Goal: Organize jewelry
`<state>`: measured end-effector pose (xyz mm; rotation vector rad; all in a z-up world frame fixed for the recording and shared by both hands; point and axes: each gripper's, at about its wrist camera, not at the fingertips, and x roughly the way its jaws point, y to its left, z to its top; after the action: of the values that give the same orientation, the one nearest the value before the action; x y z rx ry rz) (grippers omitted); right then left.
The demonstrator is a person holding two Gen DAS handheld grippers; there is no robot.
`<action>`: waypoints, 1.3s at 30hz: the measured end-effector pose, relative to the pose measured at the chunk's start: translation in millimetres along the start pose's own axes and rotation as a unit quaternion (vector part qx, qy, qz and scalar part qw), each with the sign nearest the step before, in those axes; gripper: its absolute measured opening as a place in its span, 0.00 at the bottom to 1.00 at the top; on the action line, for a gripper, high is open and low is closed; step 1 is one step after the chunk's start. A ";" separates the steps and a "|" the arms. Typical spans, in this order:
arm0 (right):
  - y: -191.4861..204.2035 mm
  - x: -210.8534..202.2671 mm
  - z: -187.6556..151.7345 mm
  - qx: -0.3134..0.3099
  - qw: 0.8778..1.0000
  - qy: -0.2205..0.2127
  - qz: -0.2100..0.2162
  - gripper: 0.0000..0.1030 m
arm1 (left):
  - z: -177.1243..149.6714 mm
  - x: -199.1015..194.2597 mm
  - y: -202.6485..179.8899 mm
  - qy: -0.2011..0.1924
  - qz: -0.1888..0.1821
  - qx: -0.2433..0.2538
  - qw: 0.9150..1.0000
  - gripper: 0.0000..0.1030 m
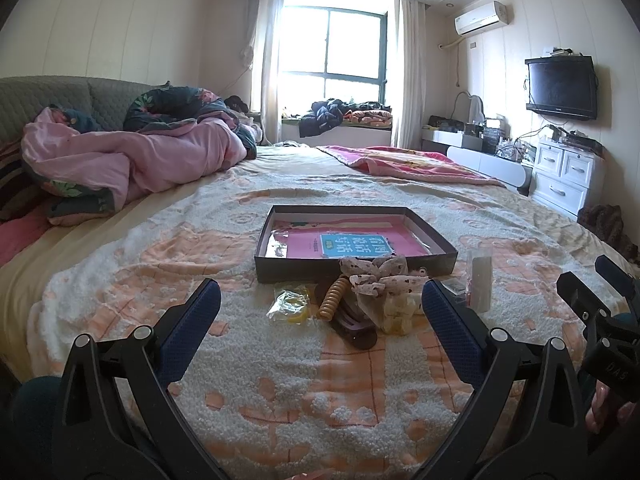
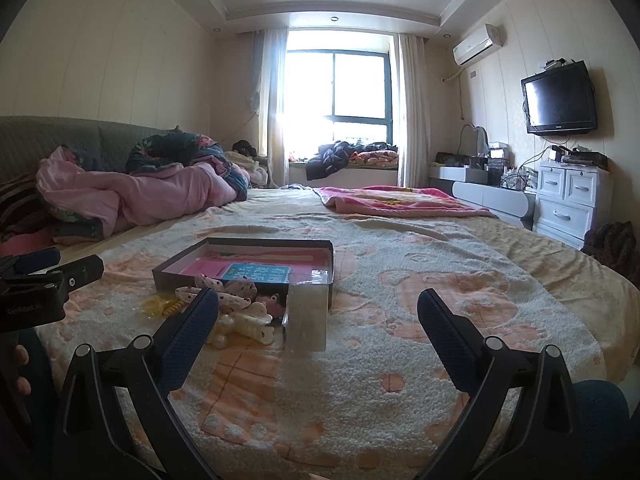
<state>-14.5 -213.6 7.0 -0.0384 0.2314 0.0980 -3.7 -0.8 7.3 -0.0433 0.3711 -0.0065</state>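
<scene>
The pile of hair accessories (image 1: 360,292) is seen dead ahead of the wide-open, empty left gripper (image 1: 320,304); the right gripper (image 2: 318,312), likewise spread empty, has it off to its left.

The location is a home bedroom, identified by a large bed with a cream-and-orange tufted bedspread (image 1: 320,380), a crumpled pink quilt (image 1: 132,160), a curtained window (image 1: 332,60), a wall-mounted black flat-screen television (image 1: 560,84), a white wall air conditioner (image 1: 480,18) and a white drawer cabinet (image 1: 568,176).

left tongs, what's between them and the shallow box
In the left wrist view, the accessory pile: a spotted scrunchie, an orange coil tie and a yellow bagged item lie between the left tongs and box.
</scene>
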 end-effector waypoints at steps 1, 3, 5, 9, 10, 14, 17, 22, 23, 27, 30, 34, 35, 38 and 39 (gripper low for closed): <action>1.0 0.3 1.1 0.000 1.000 0.000 0.000 0.94 | 0.0 -0.1 0.0 0.000 0.000 0.000 1.000 0.90; -0.2 -0.3 -0.1 0.000 1.000 0.000 0.000 0.94 | -0.1 -0.2 -0.2 0.000 0.000 0.001 1.000 0.90; 0.3 -0.3 0.7 0.001 1.000 -0.001 0.001 0.94 | -0.2 -0.3 -0.1 -0.001 0.000 0.000 1.000 0.90; -0.3 -0.5 -0.1 0.000 1.000 -0.001 0.000 0.94 | -0.4 -0.3 -0.4 0.000 0.000 0.001 1.000 0.90; -0.3 -0.6 0.0 0.000 1.000 -0.001 0.001 0.94 | 0.2 -0.5 -0.8 0.000 0.000 0.001 1.000 0.90; 0.1 -0.7 0.5 0.001 1.000 -0.001 0.000 0.94 | 0.4 -0.4 -1.1 0.000 0.000 0.001 1.000 0.90; -0.5 -0.8 -0.7 0.001 1.000 -0.001 0.001 0.94 | 0.2 -0.6 -1.3 0.000 0.000 0.001 1.000 0.90; -0.4 -0.8 -0.9 0.001 1.000 0.002 0.000 0.94 | 0.1 -0.6 -1.6 0.000 0.000 0.002 1.000 0.90; -0.9 -0.9 -1.4 0.002 1.000 0.002 0.000 0.94 | 0.1 -0.6 -1.4 0.000 0.000 0.001 1.000 0.90; 0.3 -1.5 0.2 0.001 1.000 0.006 -0.001 0.94 | -0.4 -0.7 -1.7 0.000 -0.001 0.002 1.000 0.90; 1.3 -0.6 0.3 0.001 1.000 0.011 -0.003 0.94 | 0.9 -0.8 -3.2 0.002 -0.005 0.003 1.000 0.90; -2.5 1.3 -1.8 0.004 1.000 0.011 -0.003 0.94 | 1.6 -0.6 -4.0 0.003 -0.005 0.000 1.000 0.90; -2.3 1.3 -2.1 0.004 1.000 0.012 -0.003 0.94 | 1.9 -0.3 -4.2 0.004 -0.005 -0.001 1.000 0.90; -3.1 0.7 -1.3 0.003 1.000 0.011 -0.002 0.94 | 1.9 0.9 -2.4 0.003 -0.005 -0.001 1.000 0.90; -3.6 0.6 -1.7 0.003 1.000 0.010 -0.001 0.94 | 1.5 1.3 -1.0 0.003 -0.006 -0.001 1.000 0.90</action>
<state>-13.9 -217.2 5.3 -0.0347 0.2522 0.0949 -1.9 -1.7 8.3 -0.0478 0.3767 -0.0181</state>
